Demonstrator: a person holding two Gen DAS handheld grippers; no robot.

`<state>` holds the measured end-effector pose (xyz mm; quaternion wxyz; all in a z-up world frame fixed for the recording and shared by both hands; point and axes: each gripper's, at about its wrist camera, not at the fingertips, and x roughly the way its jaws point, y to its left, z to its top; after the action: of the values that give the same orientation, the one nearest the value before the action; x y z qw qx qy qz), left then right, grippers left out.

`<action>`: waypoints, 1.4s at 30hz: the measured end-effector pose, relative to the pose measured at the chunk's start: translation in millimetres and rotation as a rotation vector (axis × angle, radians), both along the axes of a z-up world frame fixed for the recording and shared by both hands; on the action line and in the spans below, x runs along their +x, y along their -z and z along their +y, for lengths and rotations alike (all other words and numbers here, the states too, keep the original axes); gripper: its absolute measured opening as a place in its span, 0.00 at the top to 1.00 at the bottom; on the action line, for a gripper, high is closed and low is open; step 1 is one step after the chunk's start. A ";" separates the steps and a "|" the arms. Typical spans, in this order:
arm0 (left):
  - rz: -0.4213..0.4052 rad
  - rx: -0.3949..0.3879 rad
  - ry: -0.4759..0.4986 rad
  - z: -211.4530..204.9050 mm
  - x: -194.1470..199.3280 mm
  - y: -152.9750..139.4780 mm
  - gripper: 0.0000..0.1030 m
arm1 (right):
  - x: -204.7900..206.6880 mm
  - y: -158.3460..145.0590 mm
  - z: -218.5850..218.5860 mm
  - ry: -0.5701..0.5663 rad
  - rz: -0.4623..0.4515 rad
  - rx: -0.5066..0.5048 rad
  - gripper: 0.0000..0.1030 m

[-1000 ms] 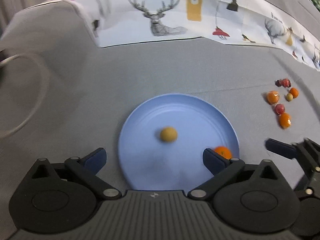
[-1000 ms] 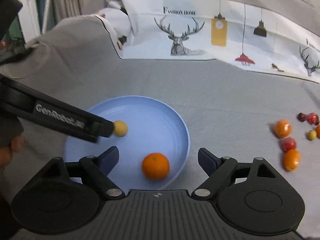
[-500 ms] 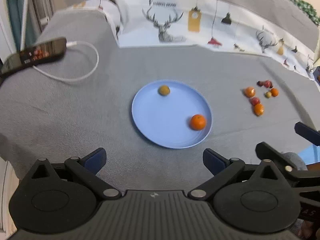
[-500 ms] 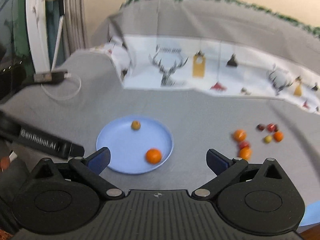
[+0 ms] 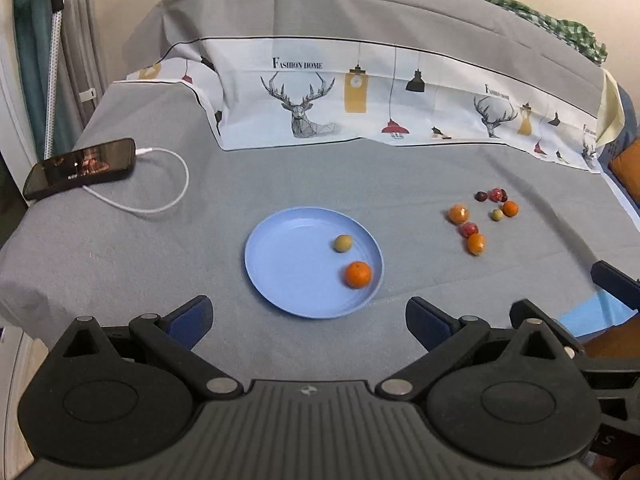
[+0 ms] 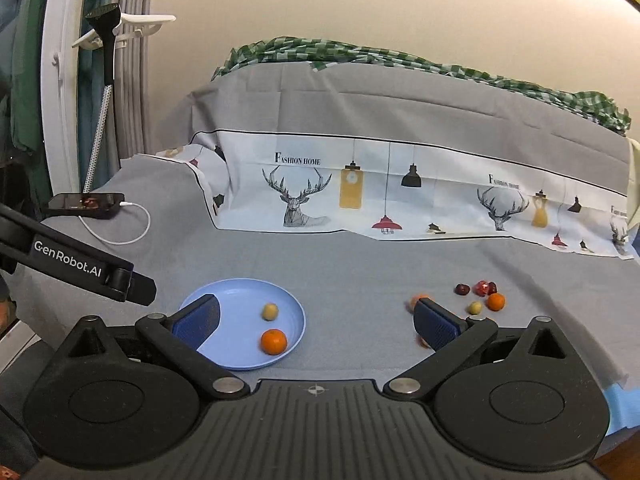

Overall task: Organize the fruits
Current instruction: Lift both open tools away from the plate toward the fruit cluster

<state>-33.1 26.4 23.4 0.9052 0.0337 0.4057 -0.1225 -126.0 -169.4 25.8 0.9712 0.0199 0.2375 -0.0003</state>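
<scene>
Both tongs, left tongs [image 5: 308, 316] and right tongs [image 6: 316, 322], gape empty. Blue plate [image 5: 280, 280] holds a mandarin [image 5: 358, 274] and a small yellow-green fruit [image 5: 343, 243]. Loose fruit cluster [image 5: 476, 220] sits right of frame on the bed [image 5: 120, 264], nearer the right tongs.

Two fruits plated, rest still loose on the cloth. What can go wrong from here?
1. The orange sits near the blue plate's low rim; a nudge might roll it off.
2. The loose fruits lie close together, some touching; open jaws may knock neighbours away.
3. The right gripper's finger hides part of that cluster in its own view, so aiming there is harder.
</scene>
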 end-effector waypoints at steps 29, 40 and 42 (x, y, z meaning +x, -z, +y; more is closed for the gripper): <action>0.076 0.054 0.005 -25.7 17.2 16.3 0.00 | 9.0 30.4 -36.0 0.078 0.069 0.130 0.01; 0.109 0.070 0.064 -75.6 58.4 28.7 0.00 | 23.1 43.2 -70.8 0.131 0.100 0.167 0.01; 0.111 0.074 0.073 -84.8 64.3 30.3 0.00 | 25.5 47.2 -79.9 0.154 0.113 0.179 0.01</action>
<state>31.2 -58.3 -6.9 0.8743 0.0749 0.4581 -0.1421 -100.5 -249.3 -21.4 0.9477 0.1247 0.2886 -0.0545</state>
